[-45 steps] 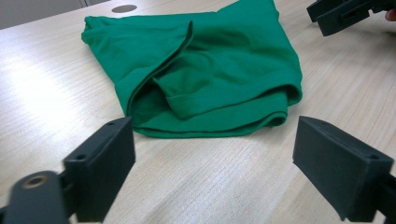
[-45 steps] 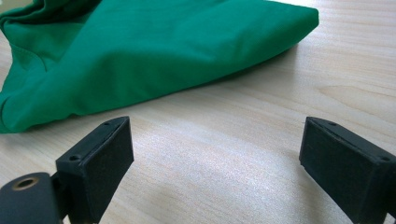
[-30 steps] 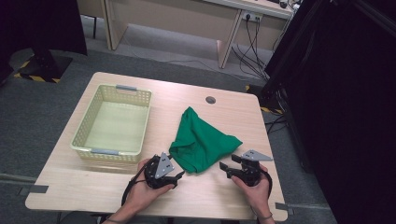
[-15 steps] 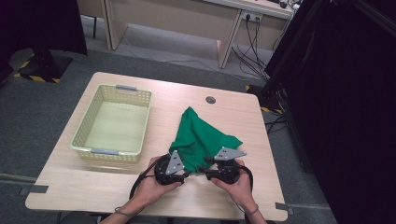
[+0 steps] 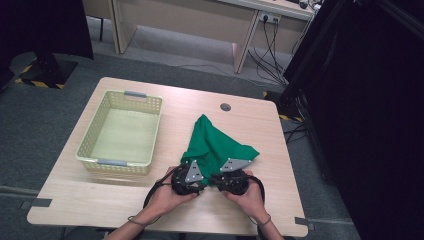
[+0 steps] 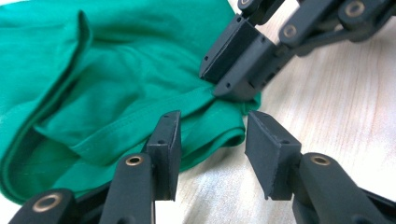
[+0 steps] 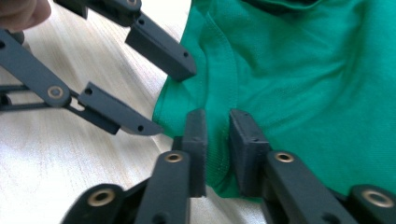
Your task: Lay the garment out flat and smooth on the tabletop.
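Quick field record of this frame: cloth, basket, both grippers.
cloth: green cloth, crumpled on table, right of basket
basket: pale basket, nothing in it
left gripper: jaws apart, have just been closing, straddling the cloth's near hem
right gripper: jaws have just been closing, pinching a fold of the cloth edge
spacing: grippers side by side at the near edge

green cloth (image 5: 217, 142), both grippers (image 5: 207, 180) at hem

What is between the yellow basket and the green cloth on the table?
Nothing but bare wood. In the high view a strip of table runs between the basket and the green cloth, which lie apart.
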{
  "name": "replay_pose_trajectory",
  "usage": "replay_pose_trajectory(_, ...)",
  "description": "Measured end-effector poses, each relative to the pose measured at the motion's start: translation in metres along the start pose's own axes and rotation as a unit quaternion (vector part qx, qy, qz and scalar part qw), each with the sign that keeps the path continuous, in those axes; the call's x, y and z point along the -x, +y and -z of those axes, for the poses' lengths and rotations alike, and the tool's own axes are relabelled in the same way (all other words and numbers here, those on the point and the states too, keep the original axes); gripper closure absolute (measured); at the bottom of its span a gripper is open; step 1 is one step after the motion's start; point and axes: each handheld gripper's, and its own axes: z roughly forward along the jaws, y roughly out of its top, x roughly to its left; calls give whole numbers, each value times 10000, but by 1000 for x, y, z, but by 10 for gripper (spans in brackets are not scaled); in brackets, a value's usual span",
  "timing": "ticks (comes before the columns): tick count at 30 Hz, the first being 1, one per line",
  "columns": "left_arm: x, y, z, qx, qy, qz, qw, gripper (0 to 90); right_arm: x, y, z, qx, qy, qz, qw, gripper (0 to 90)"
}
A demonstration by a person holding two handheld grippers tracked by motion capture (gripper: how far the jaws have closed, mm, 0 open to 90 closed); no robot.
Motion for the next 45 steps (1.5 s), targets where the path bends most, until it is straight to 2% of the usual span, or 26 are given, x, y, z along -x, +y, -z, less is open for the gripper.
replay_pose_trajectory(4,0,0,-3,-118,-56,8,9999,564,2,1,0,-18,34,-56,10000,846)
replay_pose_trajectory(7,-1,0,-3,-151,-98,27,9998,577,2,2,3,34,65,-130,9999,852)
replay_pose_trajectory(12,-2,2,-4,-234,-162,23,9996,660,6,7,16,356,96,-283,9989,857)
replay_pose_trajectory(17,-2,5,-5,-263,-107,20,9996,733,11,16,33,647,62,-344,9973,857)
replay_pose_trajectory(26,-2,6,-2,-195,34,-24,9998,858,11,18,35,642,17,-313,9974,857)
replay_pose_trajectory(35,4,4,5,-184,-41,-120,9998,871,19,19,49,795,-174,-405,9959,857)
replay_pose_trajectory(45,21,-4,24,-196,-195,-280,9992,870,49,20,73,1002,-621,-717,9904,859)
